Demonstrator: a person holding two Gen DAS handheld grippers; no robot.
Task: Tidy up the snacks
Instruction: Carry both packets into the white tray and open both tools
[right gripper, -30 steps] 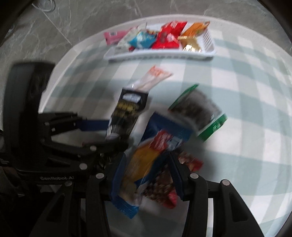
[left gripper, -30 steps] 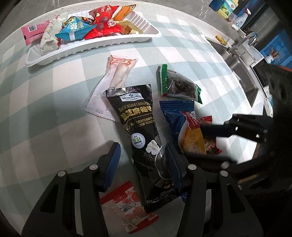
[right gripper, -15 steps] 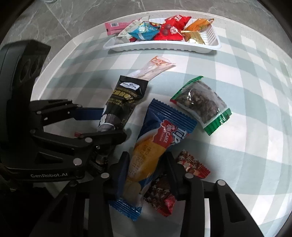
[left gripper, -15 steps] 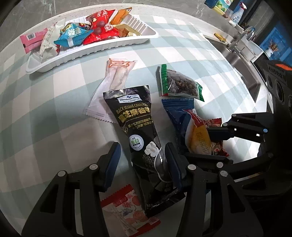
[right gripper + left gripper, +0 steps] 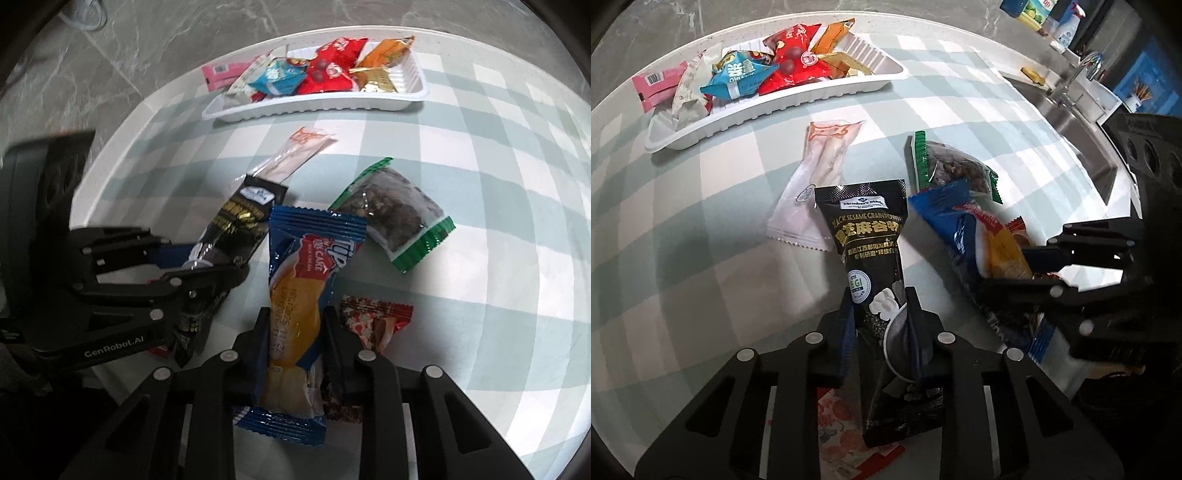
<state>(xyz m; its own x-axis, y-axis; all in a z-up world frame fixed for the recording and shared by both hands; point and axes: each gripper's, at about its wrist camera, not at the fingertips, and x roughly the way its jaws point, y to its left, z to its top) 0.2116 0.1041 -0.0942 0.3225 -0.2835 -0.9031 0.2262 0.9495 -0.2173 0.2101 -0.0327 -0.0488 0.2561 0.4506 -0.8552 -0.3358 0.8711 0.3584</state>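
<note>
My left gripper [image 5: 881, 325] has its jaws closing on the lower part of a black sesame powder packet [image 5: 868, 236], and both pads press its sides. The packet's top leans over a pale clear packet [image 5: 816, 173]. My right gripper [image 5: 297, 336] is also closing, pads squeezing a blue and yellow cake packet [image 5: 306, 266] at its middle. A white tray [image 5: 812, 99] at the far side of the checked table holds several snack packets. The right wrist view shows the left gripper [image 5: 199, 264] at the left, with the black packet [image 5: 240, 218] in it.
A green-edged packet of dark pieces [image 5: 399, 214] lies right of the cake packet. A red wrapped candy [image 5: 373, 321] sits beside my right fingers. A red and white packet [image 5: 842, 428] lies under my left gripper. A sink [image 5: 1071, 122] sits beyond the table's right edge.
Both grippers' jaws have closed in from wide apart onto their packets. The black packet's top and the cake packet's top have tilted up a little. Neither hand has shifted noticeably.
</note>
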